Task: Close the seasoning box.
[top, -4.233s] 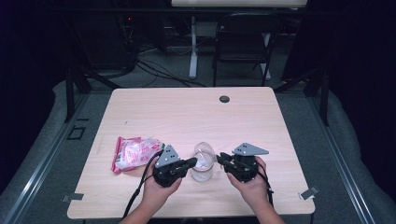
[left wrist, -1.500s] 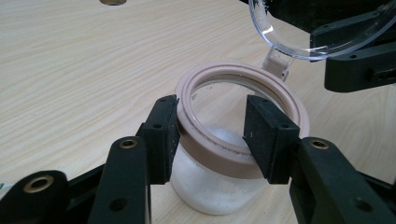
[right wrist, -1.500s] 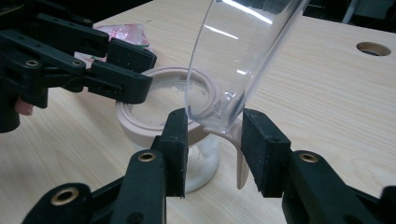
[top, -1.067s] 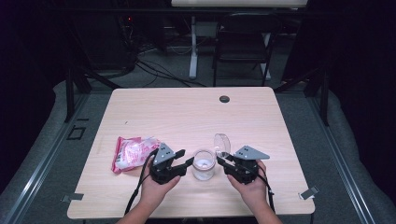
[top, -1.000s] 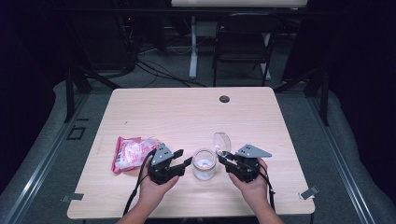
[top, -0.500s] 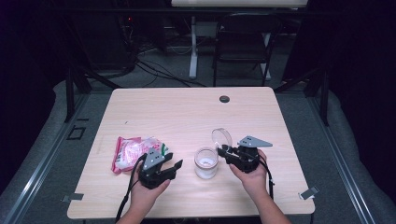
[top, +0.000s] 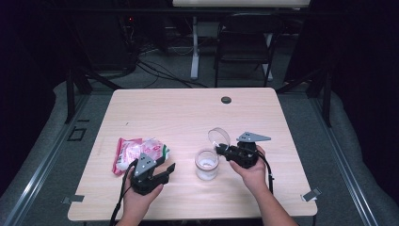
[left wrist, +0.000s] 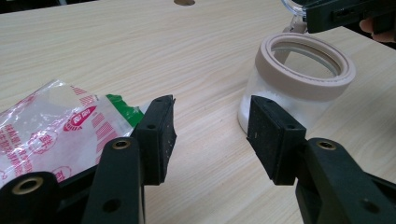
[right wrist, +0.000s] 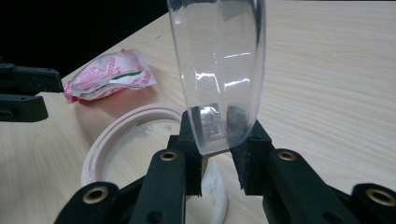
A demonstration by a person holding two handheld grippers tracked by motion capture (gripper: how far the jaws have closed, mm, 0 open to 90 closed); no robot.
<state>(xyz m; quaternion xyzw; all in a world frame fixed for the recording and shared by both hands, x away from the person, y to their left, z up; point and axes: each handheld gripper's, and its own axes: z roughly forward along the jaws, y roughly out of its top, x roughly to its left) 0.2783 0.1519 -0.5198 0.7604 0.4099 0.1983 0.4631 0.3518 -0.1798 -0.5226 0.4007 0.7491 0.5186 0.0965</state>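
- My right gripper (top: 223, 150) pinches the round clear plastic lid (right wrist: 219, 70) by its edge, upright, just above the jar's rim.
- The clear jar with a beige rim (top: 206, 163), white powder at its bottom, stands uncovered on the wooden table (top: 188, 113) between my grippers.
- My left gripper (left wrist: 210, 126) is spread wide, holding nothing, between the jar and the red-and-white plastic packet (top: 136, 151).

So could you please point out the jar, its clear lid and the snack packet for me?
jar (top: 207, 165), high view, on its side wall.
clear lid (right wrist: 219, 65), right gripper view, on its transparent face.
snack packet (top: 129, 149), high view, on its red-printed wrapper.
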